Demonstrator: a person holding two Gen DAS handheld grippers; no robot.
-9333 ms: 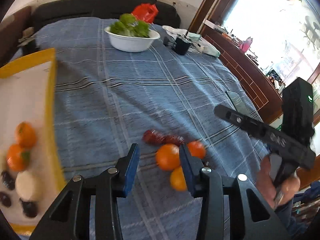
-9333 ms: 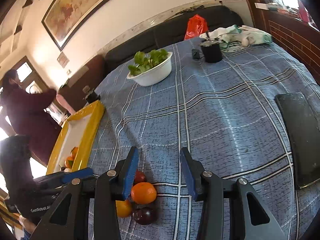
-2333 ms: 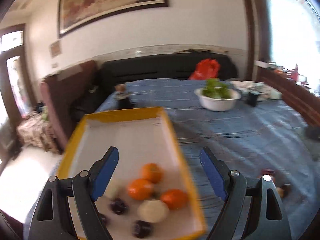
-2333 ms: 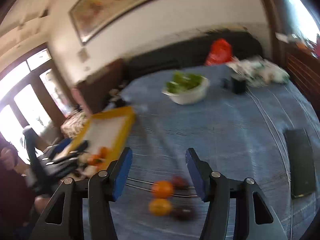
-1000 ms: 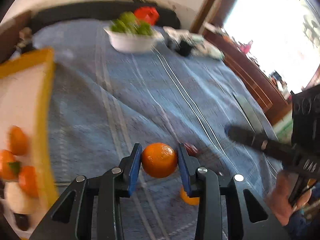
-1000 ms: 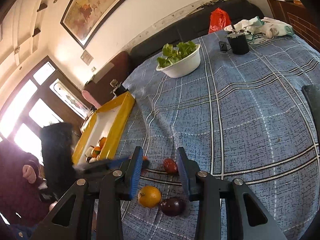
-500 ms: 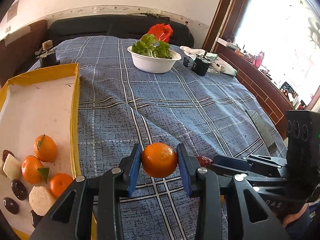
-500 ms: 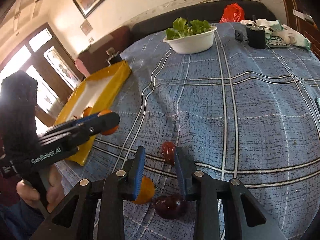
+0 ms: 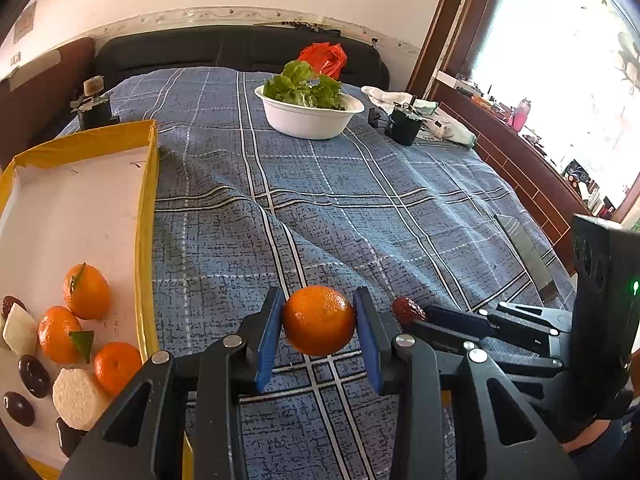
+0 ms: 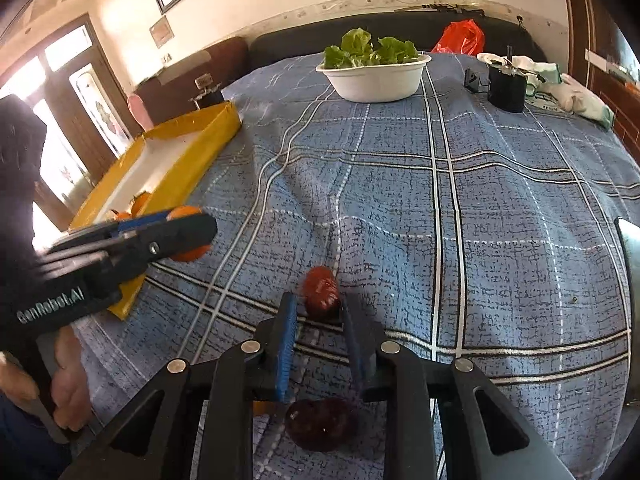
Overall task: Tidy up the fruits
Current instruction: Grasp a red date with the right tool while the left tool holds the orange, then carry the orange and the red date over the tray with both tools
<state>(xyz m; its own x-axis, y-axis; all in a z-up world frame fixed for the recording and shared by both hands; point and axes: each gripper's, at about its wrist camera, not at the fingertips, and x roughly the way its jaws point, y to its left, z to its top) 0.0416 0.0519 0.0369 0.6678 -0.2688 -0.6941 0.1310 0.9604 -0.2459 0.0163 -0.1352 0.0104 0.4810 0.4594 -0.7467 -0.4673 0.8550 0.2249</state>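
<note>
My left gripper [image 9: 319, 322] is shut on an orange [image 9: 319, 320] and holds it above the blue plaid cloth, right of the yellow tray [image 9: 146, 216]. The tray holds three oranges [image 9: 86, 291], dark dates [image 9: 34, 376] and white pieces [image 9: 76, 398]. In the right wrist view my right gripper [image 10: 318, 320] is open, its tips just short of a red date [image 10: 320, 292] on the cloth. A dark plum [image 10: 322, 424] lies under its fingers, and a bit of another orange [image 10: 260, 407] shows beside it. The left gripper [image 10: 188, 232] with its orange shows at the left.
A white bowl of lettuce [image 9: 310, 114] stands at the far side, with a black cup [image 9: 403, 124], white cloths [image 9: 440, 120] and a red bag [image 9: 324, 56] nearby. A dark flat phone [image 9: 524, 248] lies at the right edge. A small black object [image 9: 94, 110] stands beyond the tray.
My right gripper has moved forward and lower toward the red date, narrowing slightly. My left gripper still holds the orange, lifted and turned a little toward the tray.
</note>
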